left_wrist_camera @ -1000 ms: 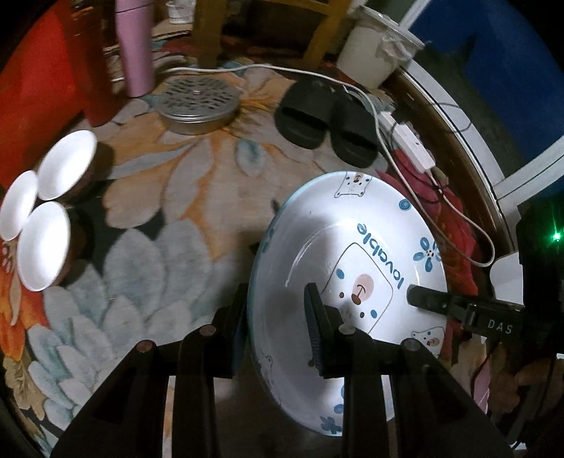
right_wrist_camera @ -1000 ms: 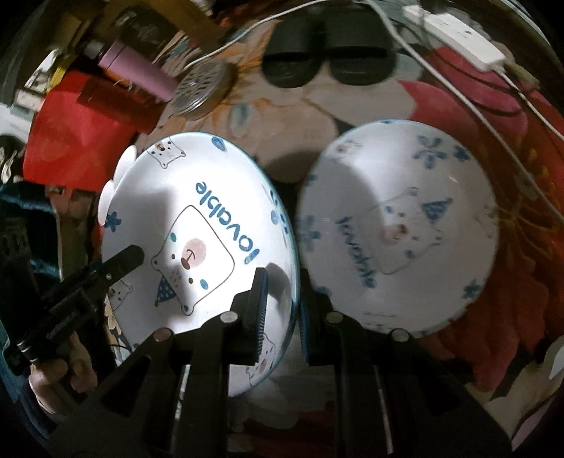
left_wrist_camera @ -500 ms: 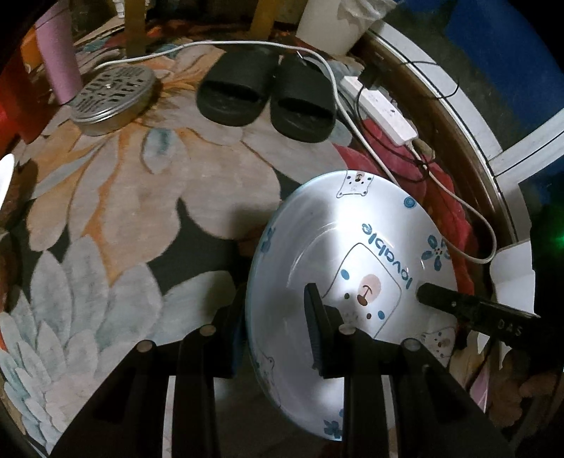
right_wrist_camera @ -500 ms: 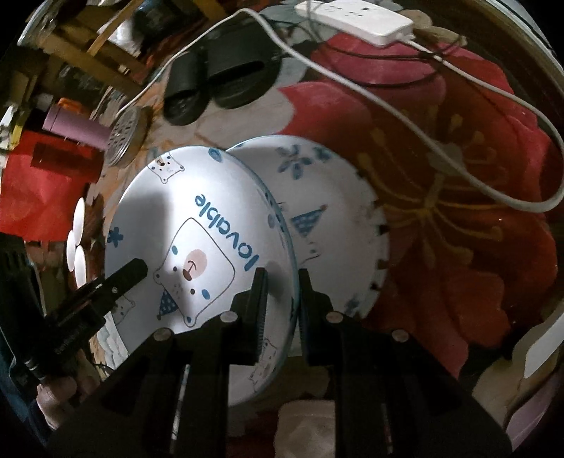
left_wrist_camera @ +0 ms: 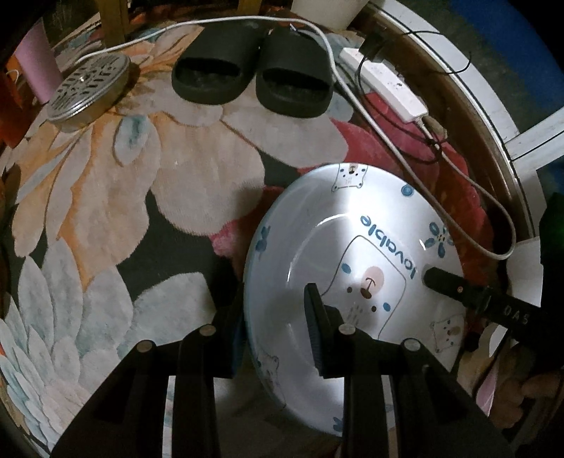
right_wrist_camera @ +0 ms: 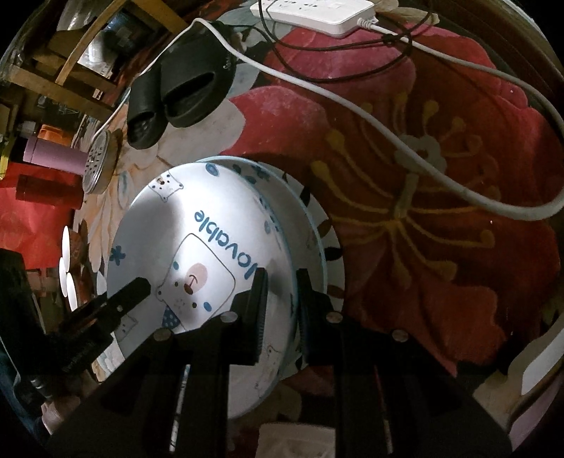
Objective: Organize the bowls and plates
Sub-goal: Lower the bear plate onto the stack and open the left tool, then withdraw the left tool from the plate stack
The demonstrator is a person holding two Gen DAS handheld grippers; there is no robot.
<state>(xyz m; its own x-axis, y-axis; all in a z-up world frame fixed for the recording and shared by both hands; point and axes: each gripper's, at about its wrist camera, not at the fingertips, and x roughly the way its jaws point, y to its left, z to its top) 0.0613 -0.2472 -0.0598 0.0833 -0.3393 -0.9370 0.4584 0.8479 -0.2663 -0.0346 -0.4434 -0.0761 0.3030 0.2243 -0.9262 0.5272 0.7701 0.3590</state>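
Floral carpet (left_wrist_camera: 105, 197) in cream, orange, blue and red fills the left wrist view, dimly lit. At the lower right of the frame a white bear-print plate (left_wrist_camera: 356, 253) lettered "lovable" is held tilted above it. The left gripper (left_wrist_camera: 275, 317) is clamped on the plate's left rim, one finger behind the rim and one on the printed face. From the right edge the tip of the right gripper (left_wrist_camera: 444, 282) reaches onto the plate's face. At the top centre lies a pair of black slippers (left_wrist_camera: 253, 77), with a perforated metal lid (left_wrist_camera: 88, 88) at the upper left beside a pink cylinder (left_wrist_camera: 38, 67). A white power strip (left_wrist_camera: 387, 88) and its white cable (left_wrist_camera: 423, 148) run down the upper right.

Red flower carpet (right_wrist_camera: 440, 211) takes up the right half of the right wrist view. The bear-print plate (right_wrist_camera: 197, 264) sits centre-left, and the right gripper (right_wrist_camera: 280, 299) is closed on its right rim. Just behind it, overlapping, is a second bear-print plate (right_wrist_camera: 310, 218); whether the two touch cannot be told. The left gripper (right_wrist_camera: 134, 292) enters from the lower left onto the front plate. Small white bowls (right_wrist_camera: 67, 267) show edge-on at the left edge. Slippers (right_wrist_camera: 176, 88) lie at the upper left, the power strip (right_wrist_camera: 317, 14) at the top.
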